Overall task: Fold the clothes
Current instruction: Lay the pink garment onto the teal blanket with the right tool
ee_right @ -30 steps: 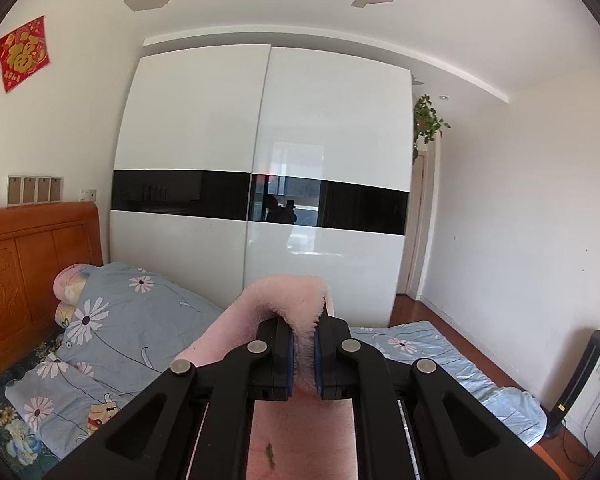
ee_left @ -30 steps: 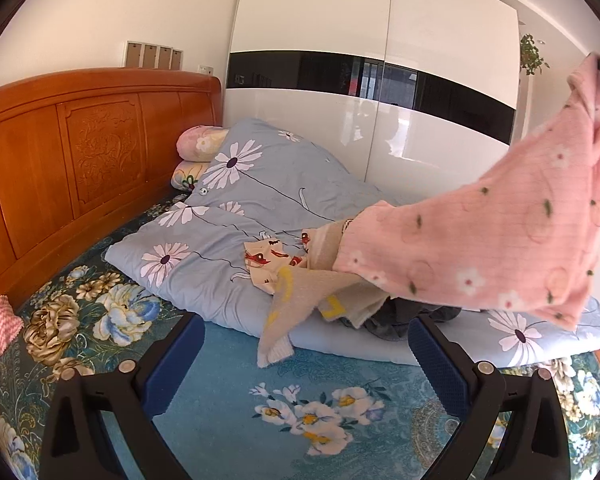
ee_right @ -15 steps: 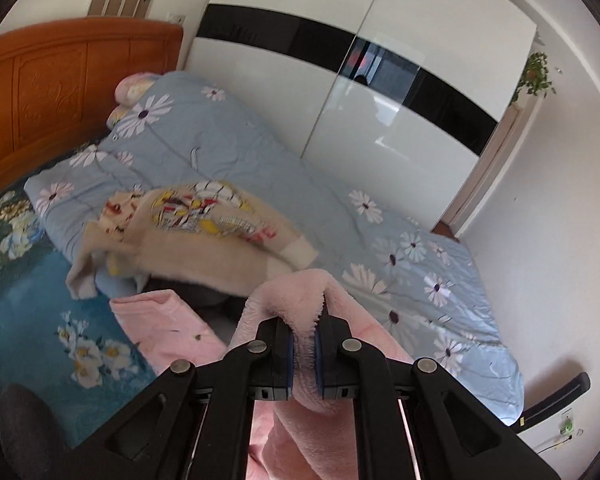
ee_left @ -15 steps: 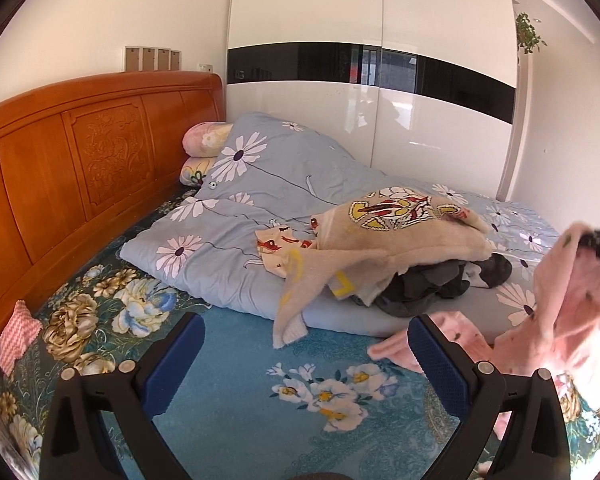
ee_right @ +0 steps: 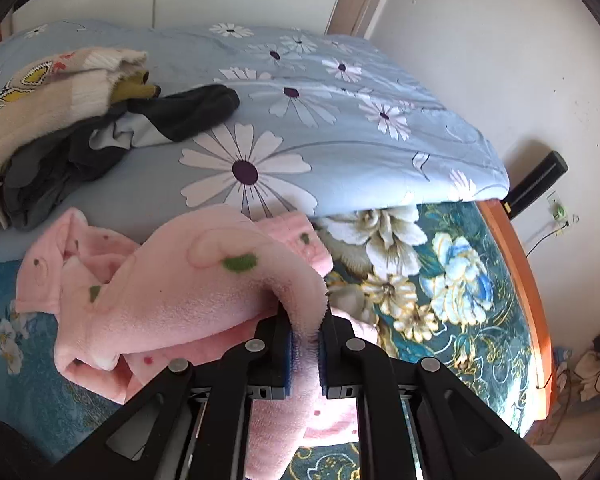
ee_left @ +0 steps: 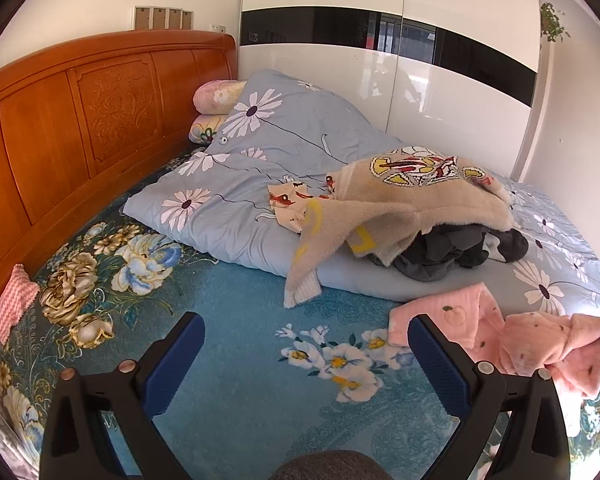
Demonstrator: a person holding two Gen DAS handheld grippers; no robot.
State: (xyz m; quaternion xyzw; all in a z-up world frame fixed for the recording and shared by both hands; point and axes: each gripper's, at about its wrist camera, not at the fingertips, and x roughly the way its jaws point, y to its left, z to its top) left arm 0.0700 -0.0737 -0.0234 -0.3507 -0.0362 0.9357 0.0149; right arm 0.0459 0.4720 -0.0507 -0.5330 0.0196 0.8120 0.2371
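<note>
Down on the blue floral bedspread (ee_left: 236, 360) is where the pink fleece garment (ee_right: 172, 292) is lying now. A second ago it was getting held way up in the air, stretched across the left camera's view in front of the wardrobe (ee_left: 380, 60), and half a second ago it was already dropping toward the bed. Now it's sitting crumpled on the spread, right up against the front edge of the grey-blue daisy quilt (ee_right: 300, 120).

The right gripper (ee_right: 305, 344) is still pinching a fold of that pink fleece, jaws squeezed tight on the fabric, with the rest of the garment spilling off to its left and underneath it. From the left wrist view, the pink garment (ee_left: 512, 336) is lying just past the right-hand finger, off to the lower right.

The left gripper (ee_left: 306, 356) is hanging over the bare bedspread with its blue-padded jaws spread wide, gripping nothing, and it's well apart from the pink stuff.

Behind all that, the beige patterned sweater (ee_left: 404, 208) is draping over a dark grey clothes heap (ee_left: 452, 252) on top of the quilt, same as before. The wooden headboard (ee_left: 80, 128) is running along the left.
</note>
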